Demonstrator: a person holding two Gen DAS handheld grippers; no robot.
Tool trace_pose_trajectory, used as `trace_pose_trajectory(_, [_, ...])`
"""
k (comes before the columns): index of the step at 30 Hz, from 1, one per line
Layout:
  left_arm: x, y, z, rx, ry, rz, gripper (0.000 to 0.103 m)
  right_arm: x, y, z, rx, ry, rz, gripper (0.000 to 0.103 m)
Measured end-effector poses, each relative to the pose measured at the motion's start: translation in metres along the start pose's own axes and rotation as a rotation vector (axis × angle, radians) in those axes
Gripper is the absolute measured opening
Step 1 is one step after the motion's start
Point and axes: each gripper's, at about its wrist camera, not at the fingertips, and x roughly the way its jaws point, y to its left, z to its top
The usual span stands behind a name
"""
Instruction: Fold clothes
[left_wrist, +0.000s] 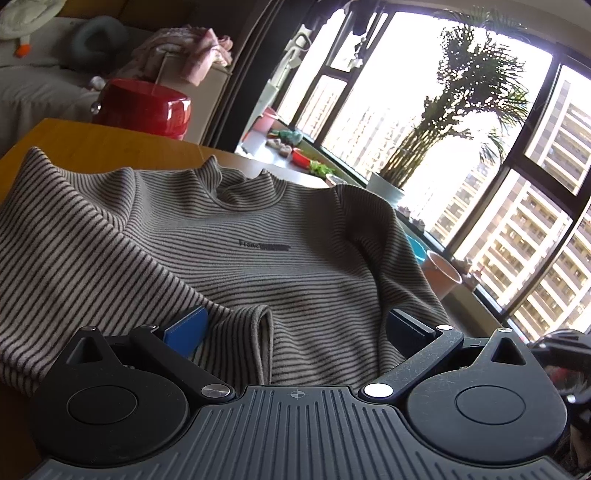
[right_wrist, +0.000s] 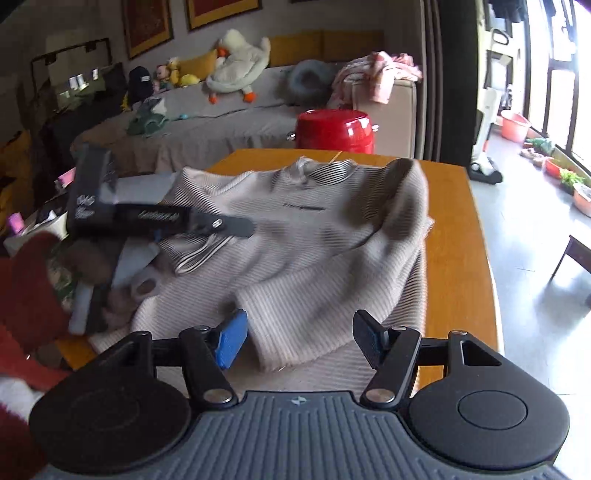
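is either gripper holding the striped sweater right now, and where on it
Neither holds it. The left gripper is open, its fingers either side of a sleeve cuff of the striped sweater. The right gripper is open around a folded edge.

Left gripper (left_wrist: 295, 326) and right gripper (right_wrist: 299, 338) both hold their fingers spread apart.

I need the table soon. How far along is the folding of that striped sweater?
Early. Done: the striped sweater lies face up on the wooden table, both sleeves brought in over the body. In hand: nothing; the left hand-held gripper and right hand-held gripper are open, a sleeve cuff between each one's fingers. Left: folding the body.
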Motion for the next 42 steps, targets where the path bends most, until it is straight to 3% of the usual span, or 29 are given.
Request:
trace_pose_trajectory(4, [-0.001, 0.001, -0.001, 0.001, 0.0, -0.001, 0.103, 0.026, 0.027, -0.012, -0.122, -0.006, -0.067, 0.061])
trace_pose_trajectory(8, [-0.003, 0.005, -0.001, -0.021, -0.013, -0.014, 0.103, 0.04, 0.028, -0.011, -0.172, 0.012, -0.065, 0.009])
trace_pose_trajectory(10, [-0.004, 0.007, -0.002, -0.035, -0.018, -0.024, 0.103, 0.025, 0.014, 0.004, -0.195, -0.027, -0.124, 0.004])
trace_pose_trajectory(14, [-0.004, 0.007, -0.002, -0.037, -0.018, -0.025, 0.103, -0.024, -0.048, 0.058, -0.144, -0.185, -0.372, 0.003])
trace_pose_trajectory(19, [-0.005, 0.007, -0.001, -0.042, -0.02, -0.03, 0.103, -0.088, -0.124, 0.117, 0.154, -0.43, -0.415, 0.003])
trace_pose_trajectory(24, [-0.006, 0.008, -0.002, -0.046, -0.021, -0.033, 0.103, -0.083, -0.124, 0.156, 0.225, -0.516, -0.257, 0.003])
trace_pose_trajectory(33, [-0.007, 0.01, -0.002, -0.059, -0.027, -0.045, 0.103, 0.029, -0.045, 0.223, 0.109, -0.426, 0.055, 0.003])
trace_pose_trajectory(42, [-0.008, 0.013, -0.003, -0.068, -0.03, -0.054, 0.103, 0.116, -0.001, 0.222, 0.077, -0.289, 0.153, 0.003])
